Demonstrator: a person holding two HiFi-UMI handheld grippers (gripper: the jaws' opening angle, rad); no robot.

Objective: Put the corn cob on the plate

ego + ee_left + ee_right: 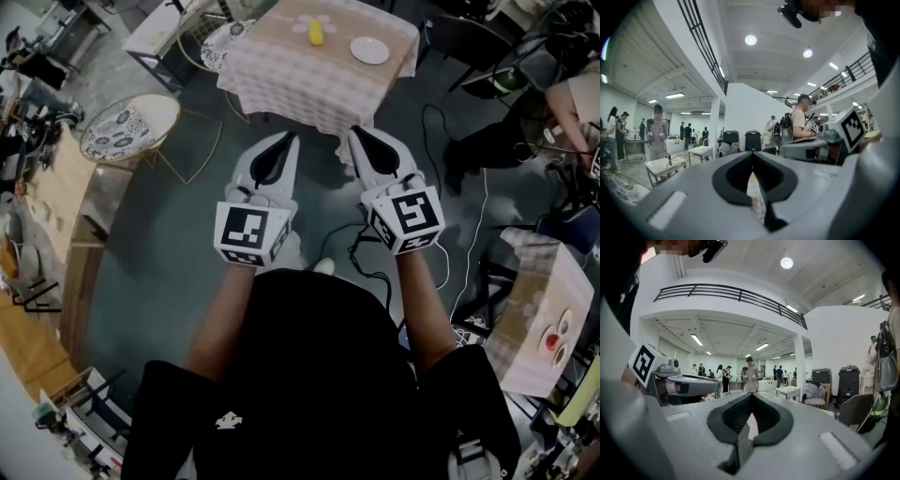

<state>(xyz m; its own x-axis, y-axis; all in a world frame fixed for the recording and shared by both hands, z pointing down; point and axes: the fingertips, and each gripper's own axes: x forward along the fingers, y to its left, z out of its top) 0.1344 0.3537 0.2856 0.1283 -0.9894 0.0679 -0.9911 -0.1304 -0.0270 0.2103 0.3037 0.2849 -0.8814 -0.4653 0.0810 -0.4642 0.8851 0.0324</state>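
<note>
While the left tool and right tool are both closed and empty, corn sits near the plate, so nothing's started.

Ceiling lights glaring, head view dim, fisheye edges dark, fg blurry
</note>
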